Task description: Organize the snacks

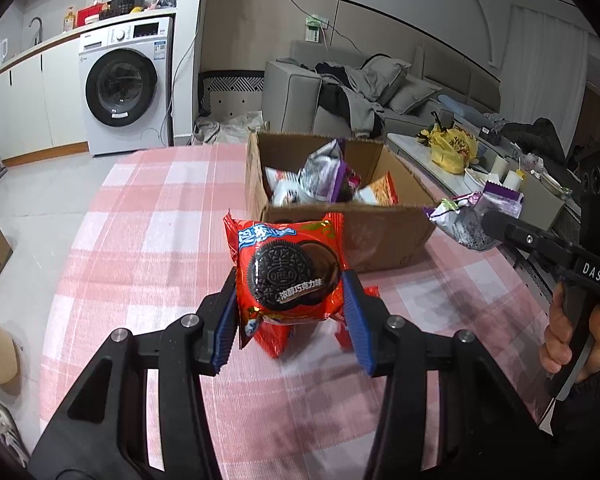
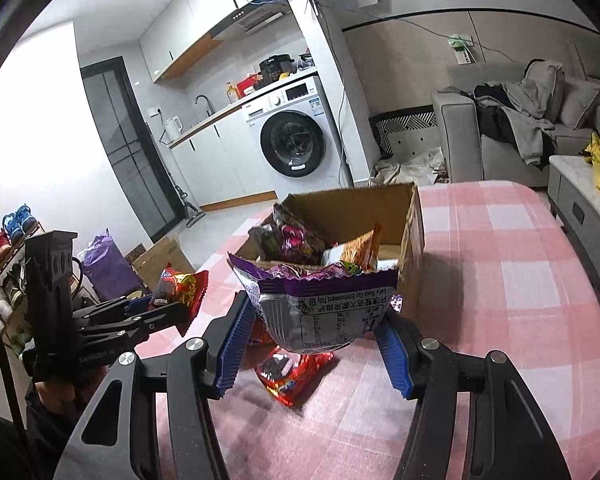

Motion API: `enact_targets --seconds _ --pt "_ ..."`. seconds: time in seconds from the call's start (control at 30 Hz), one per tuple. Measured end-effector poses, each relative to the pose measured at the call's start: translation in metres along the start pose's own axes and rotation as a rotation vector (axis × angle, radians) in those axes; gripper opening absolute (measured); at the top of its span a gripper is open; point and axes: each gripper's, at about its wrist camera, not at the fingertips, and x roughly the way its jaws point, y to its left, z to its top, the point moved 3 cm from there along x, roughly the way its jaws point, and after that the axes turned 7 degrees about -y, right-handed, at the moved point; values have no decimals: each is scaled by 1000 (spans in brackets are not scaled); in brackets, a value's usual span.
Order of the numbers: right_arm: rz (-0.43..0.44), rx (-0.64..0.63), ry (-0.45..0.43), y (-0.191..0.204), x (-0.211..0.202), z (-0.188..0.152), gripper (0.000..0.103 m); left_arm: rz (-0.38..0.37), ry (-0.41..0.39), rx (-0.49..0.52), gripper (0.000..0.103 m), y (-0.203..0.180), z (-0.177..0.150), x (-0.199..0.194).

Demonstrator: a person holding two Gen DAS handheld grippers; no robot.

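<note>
My left gripper (image 1: 290,308) is shut on a red Oreo packet (image 1: 288,268) and holds it above the pink checked tablecloth (image 1: 148,240), just short of the open cardboard box (image 1: 340,232). The box holds several snack bags. My right gripper (image 2: 316,340) is shut on a purple and silver snack bag (image 2: 320,304), held up near the box (image 2: 412,236). The same bag shows at the right of the left wrist view (image 1: 464,220). The left gripper with its Oreo packet (image 2: 176,284) shows at the left of the right wrist view. Another red packet (image 2: 292,372) lies on the cloth below the bag.
More red packets (image 1: 276,336) lie on the cloth under the left gripper. A washing machine (image 1: 126,84) and counter stand behind, a grey sofa (image 1: 340,92) to the right. A low table (image 1: 480,160) with a yellow bag is beside the table's right edge.
</note>
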Motion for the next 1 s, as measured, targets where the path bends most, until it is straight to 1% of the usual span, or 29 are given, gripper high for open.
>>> enact_targets --seconds 0.1,0.2,0.43,0.87,1.0 --pt "-6 8 -27 -1 0 9 60 0 -10 -1 45 0 9 3" --pt "-4 18 -33 -3 3 16 60 0 -21 1 45 -1 19 6" --pt "-19 22 -23 -8 17 24 60 -12 -28 27 45 -7 40 23" --pt "-11 22 5 -9 48 29 60 -39 -3 43 45 -12 51 62" --pt "-9 26 1 -11 53 30 60 -46 5 44 45 -12 52 73"
